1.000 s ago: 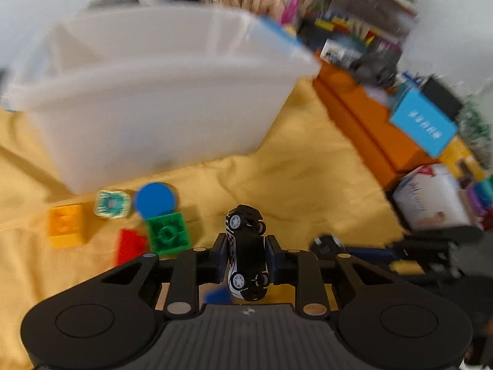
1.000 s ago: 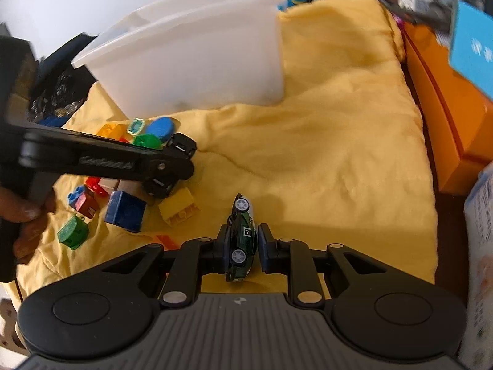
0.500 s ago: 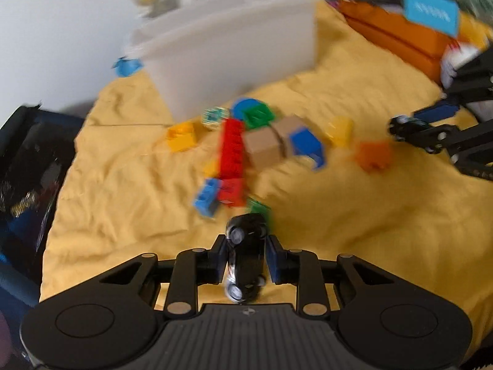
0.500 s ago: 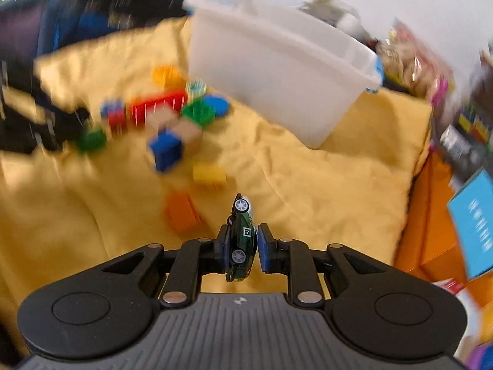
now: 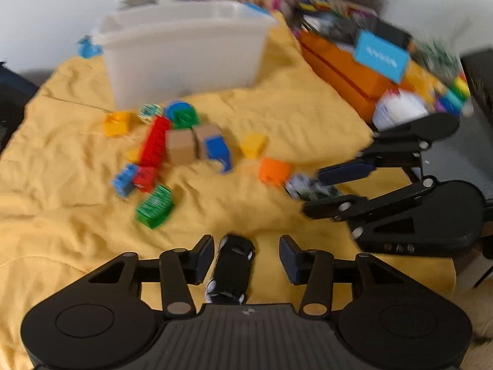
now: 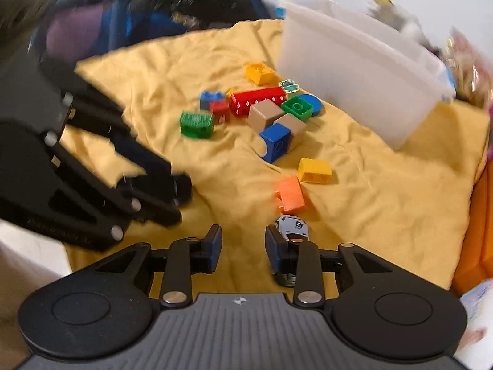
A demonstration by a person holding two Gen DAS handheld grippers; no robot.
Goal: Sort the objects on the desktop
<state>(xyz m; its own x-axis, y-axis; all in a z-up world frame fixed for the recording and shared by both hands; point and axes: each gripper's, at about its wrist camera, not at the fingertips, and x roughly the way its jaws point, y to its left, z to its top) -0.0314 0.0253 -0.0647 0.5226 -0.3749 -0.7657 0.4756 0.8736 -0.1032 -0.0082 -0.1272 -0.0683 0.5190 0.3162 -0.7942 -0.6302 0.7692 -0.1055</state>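
Observation:
A black toy car (image 5: pixel 232 266) lies on the yellow cloth (image 5: pixel 61 215) between the fingers of my left gripper (image 5: pixel 246 257). Its jaws are opening and the pads stand clear of the car. My right gripper (image 6: pixel 243 246) is opening too, with nothing between its pads. The white and green toy car (image 6: pixel 292 226) rests on the cloth just outside its right finger. In the left wrist view that car (image 5: pixel 308 186) sits by my right gripper (image 5: pixel 314 191). My left gripper (image 6: pixel 178 200) also shows at the left of the right wrist view.
Several loose toy bricks (image 5: pixel 181 145) lie mid-cloth, with an orange brick (image 6: pixel 289 194) and a yellow brick (image 6: pixel 314 171) nearest the cars. A white plastic bin (image 5: pixel 185 55) stands behind them. An orange box (image 5: pixel 348 74) borders the cloth's right side, a dark bag (image 6: pixel 172 9) its left.
Both grippers went from shut on their cars to open, and each car now lies on the cloth. Both hands moved away from the bin toward the cloth's near side.

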